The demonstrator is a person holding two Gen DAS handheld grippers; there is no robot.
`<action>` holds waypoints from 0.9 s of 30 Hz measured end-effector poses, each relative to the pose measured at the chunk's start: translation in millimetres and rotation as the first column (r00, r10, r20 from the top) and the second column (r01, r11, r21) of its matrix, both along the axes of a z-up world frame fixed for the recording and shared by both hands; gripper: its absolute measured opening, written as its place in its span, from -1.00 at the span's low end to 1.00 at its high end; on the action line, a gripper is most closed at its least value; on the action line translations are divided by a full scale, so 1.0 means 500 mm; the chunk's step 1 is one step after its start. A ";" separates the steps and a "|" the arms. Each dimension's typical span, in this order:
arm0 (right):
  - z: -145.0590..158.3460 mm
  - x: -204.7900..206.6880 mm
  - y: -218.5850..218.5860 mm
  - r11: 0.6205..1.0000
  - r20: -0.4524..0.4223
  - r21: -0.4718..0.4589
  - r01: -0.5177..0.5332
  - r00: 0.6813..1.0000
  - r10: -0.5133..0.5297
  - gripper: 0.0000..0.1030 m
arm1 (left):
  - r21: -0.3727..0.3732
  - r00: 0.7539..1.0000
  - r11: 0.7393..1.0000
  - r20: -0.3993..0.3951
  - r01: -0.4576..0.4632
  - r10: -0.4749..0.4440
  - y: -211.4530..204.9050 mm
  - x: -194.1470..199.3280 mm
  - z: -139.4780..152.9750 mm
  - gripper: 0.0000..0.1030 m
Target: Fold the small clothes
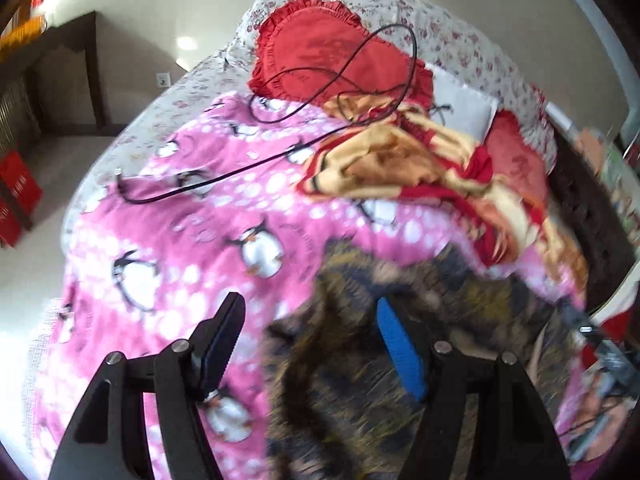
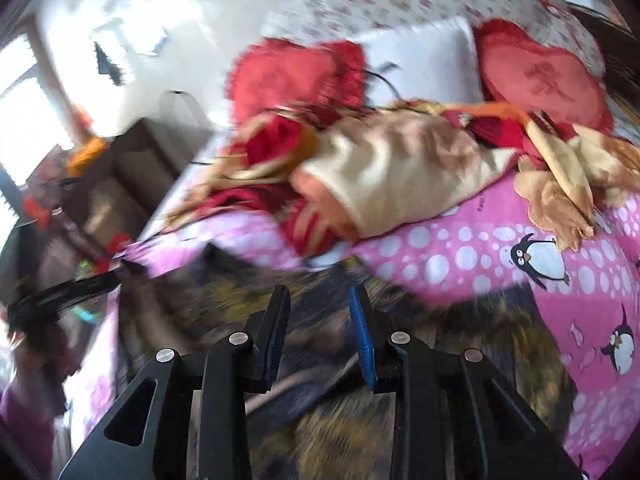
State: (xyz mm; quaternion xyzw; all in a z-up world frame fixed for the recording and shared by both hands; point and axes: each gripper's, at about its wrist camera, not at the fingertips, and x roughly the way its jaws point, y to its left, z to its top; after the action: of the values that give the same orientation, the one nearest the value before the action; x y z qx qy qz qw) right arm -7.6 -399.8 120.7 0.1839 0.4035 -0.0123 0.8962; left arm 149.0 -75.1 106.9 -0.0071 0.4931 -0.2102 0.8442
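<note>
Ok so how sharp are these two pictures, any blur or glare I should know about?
Left wrist view: the dark patterned garment is smeared by motion, while the red pillow and black cable stay fairly crisp; sun glares on the pink blanket near the tool. Right wrist view: blur nearly everywhere, worst at the left edge, where the window is blown out. Both bend toward the rim.

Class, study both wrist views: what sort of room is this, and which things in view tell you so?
Most likely a bedroom at home. A bed takes up most of the view, spread with a pink penguin blanket, with red heart-shaped cushions and a white pillow at its head.
</note>
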 end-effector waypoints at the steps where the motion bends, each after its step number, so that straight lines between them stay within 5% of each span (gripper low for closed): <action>1: 0.010 -0.011 0.015 0.999 -0.005 -0.016 -0.040 0.999 0.040 -0.47 | -0.007 1.000 1.000 -0.006 0.014 -0.014 0.006 -0.010 -0.001 0.40; 8: -0.054 -0.011 0.139 0.944 -0.210 0.027 -0.329 0.921 0.327 -0.47 | 0.035 0.990 0.989 -0.010 0.143 -0.142 -0.011 -0.124 -0.032 0.40; 11: -0.092 0.032 0.143 0.964 -0.242 -0.029 -0.265 0.937 0.251 -0.47 | 0.069 0.984 0.982 -0.029 0.177 -0.175 -0.041 -0.137 -0.055 0.40; 14: -0.081 0.090 0.106 0.993 -0.116 0.008 -0.114 0.987 0.114 -0.48 | 0.061 0.987 0.986 -0.044 0.155 -0.153 -0.057 -0.130 -0.068 0.40; 16: -0.071 0.126 0.078 0.997 -0.070 -0.073 0.014 0.997 -0.020 -0.48 | 0.046 0.990 0.990 -0.052 0.136 -0.133 -0.054 -0.125 -0.068 0.40; 18: -0.076 0.135 0.040 0.999 -0.112 0.001 0.050 0.993 -0.050 -0.48 | 0.039 0.992 0.992 -0.054 0.118 -0.116 -0.046 -0.121 -0.063 0.40; 24: -0.009 -0.007 -0.008 0.993 -0.020 0.104 -0.048 0.999 0.050 -0.48 | 0.026 0.991 0.992 -0.053 0.125 -0.123 -0.030 -0.112 -0.068 0.43; 27: -0.011 -0.024 0.012 0.993 -0.040 0.091 -0.079 0.996 0.083 -0.48 | 0.030 0.992 0.994 -0.073 0.109 -0.106 -0.043 -0.110 -0.085 0.43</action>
State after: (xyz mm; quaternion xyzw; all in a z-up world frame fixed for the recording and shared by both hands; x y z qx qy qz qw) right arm -19.7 -393.7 115.4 0.2068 0.4305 0.0381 0.8777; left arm 94.0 -96.6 64.6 0.0262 0.5262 -0.2466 0.8134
